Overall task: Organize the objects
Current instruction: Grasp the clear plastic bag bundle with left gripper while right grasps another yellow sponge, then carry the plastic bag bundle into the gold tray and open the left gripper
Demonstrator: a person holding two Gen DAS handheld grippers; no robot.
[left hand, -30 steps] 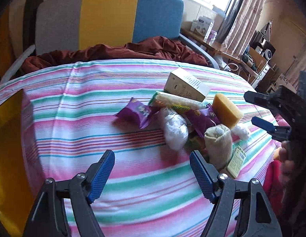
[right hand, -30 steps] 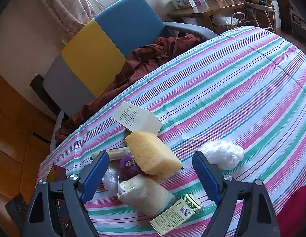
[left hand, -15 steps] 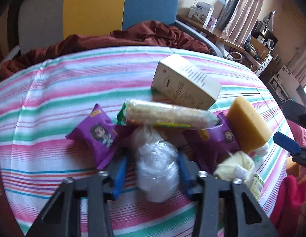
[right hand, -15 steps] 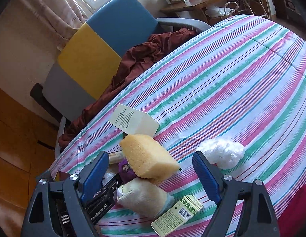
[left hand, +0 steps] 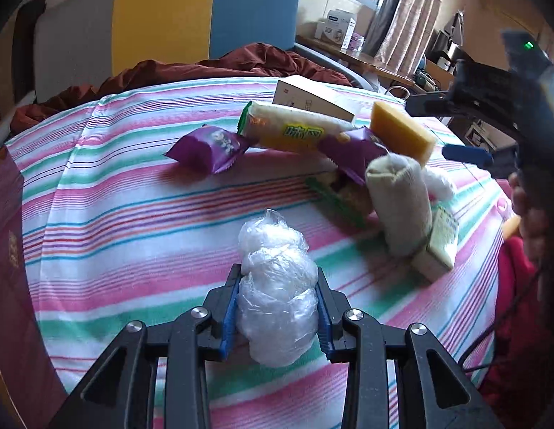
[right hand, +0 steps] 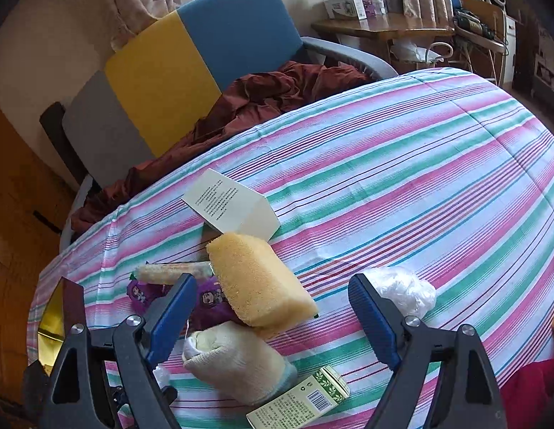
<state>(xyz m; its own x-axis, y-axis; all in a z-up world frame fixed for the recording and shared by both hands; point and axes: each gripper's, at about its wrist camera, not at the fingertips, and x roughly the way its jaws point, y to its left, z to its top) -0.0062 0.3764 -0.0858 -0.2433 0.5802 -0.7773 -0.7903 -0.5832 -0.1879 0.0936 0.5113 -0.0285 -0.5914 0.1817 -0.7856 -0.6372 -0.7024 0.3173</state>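
On the striped surface (left hand: pixel 134 214) before the colour-block chair (left hand: pixel 191 18), we see our left tool (left hand: pixel 277 307) clenched on a crumpled clear plastic bag (left hand: pixel 277 296), well short of the snack pile. Our right tool (right hand: pixel 273 314) hangs released above the yellow sponge (right hand: pixel 259 282) and rolled sock (right hand: pixel 237 361).

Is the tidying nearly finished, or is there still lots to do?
Only just started. Nothing looks sorted yet. The left gripper is shut on a crumpled clear plastic bag, pulled clear of the pile. The right gripper is open and empty. The sponge, white box, purple snack packets and rolled cloth are still heaped together.
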